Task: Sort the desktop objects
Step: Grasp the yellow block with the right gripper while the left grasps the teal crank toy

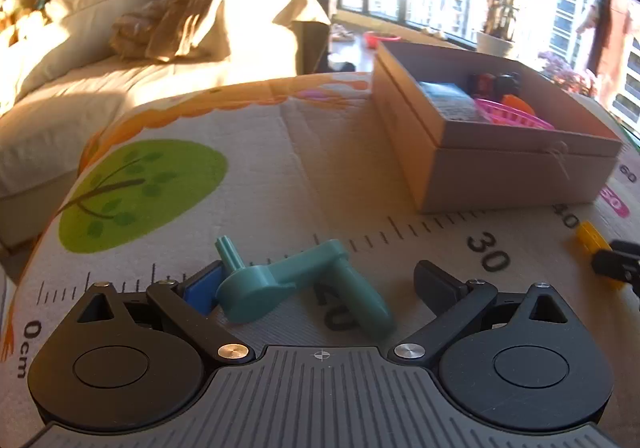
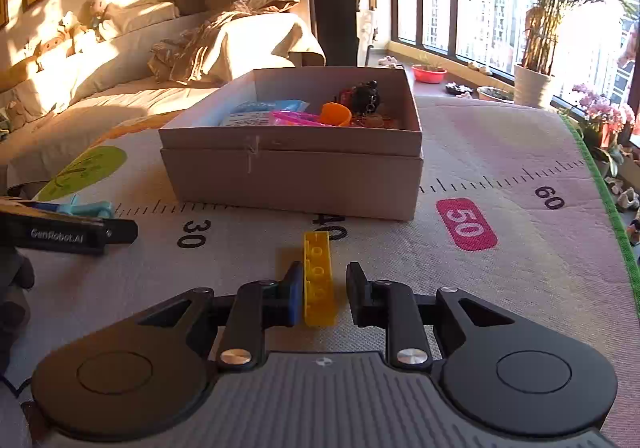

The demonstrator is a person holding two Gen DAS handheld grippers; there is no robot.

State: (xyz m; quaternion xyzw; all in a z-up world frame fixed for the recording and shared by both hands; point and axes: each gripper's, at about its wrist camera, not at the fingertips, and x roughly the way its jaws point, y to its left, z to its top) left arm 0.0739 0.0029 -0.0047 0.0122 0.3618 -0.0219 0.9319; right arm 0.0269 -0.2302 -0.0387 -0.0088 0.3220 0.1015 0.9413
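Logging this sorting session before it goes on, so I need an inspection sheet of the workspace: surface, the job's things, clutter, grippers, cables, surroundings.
Surface: printed play mat with ruler markings and a green tree.
Job's things: teal crank-shaped part and yellow brick lie on the mat; open cardboard box already holds a pink basket, an orange piece, a dark toy and a blue packet.
Clutter: nothing seen.
Grippers: left hand-held gripper open around the teal part; right hand-held gripper open, fingers either side of the yellow brick, contact unclear.
Cables: nothing seen.
Surroundings: covered sofa, potted plants by sunlit windows.
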